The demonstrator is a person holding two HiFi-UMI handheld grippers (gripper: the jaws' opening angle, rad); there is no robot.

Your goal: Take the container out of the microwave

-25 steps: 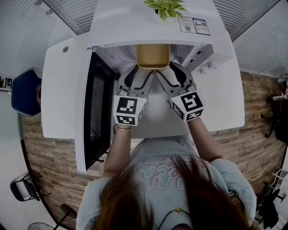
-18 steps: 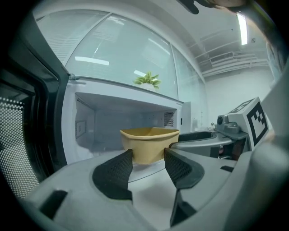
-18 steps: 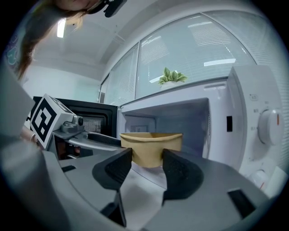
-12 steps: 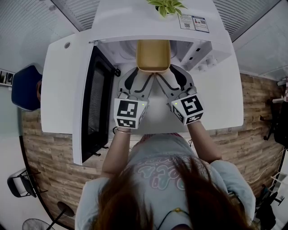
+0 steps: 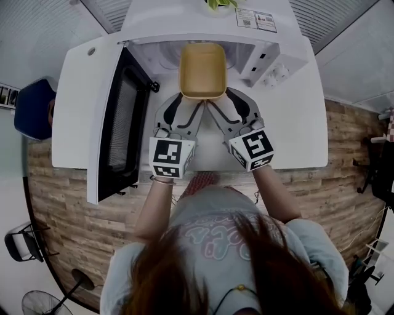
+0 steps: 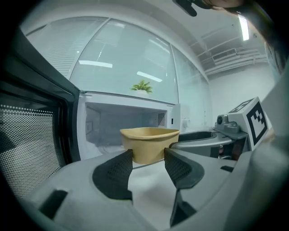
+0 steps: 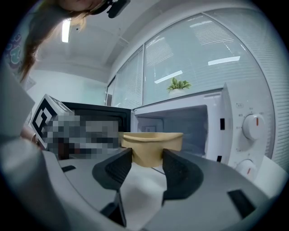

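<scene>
1. Container [image 5: 202,71]: tan, open-topped, with rounded corners and nothing visible inside; it sits level at the mouth of the microwave [image 5: 184,18], its near end out over the white table [image 5: 295,123] and its far end at the front edge of the cavity.
2. My left claw [image 5: 189,101] is clamped on the container at its near-left corner; in the left gripper view the two dark pads press either side of the container's [image 6: 149,142] lower wall, with my left claw [image 6: 148,155] held wide by it.
3. My right claw [image 5: 225,101] is clamped on the near-right corner; in the right gripper view my right claw [image 7: 147,154] has its pads touching both flanks of the container [image 7: 151,146].
4. Both claws point towards the cavity, nearly level, side by side; their marker cubes [image 5: 167,158] are close to my body.
5. The microwave door [image 5: 117,123] stands fully open on my left; its mesh window shows in the left gripper view [image 6: 27,135].
6. The cavity [image 6: 122,122] behind the container is white and lit; the two dials [image 7: 254,124] are on the panel to its right.
7. A small green plant [image 7: 178,85] stands on top of the microwave.
</scene>
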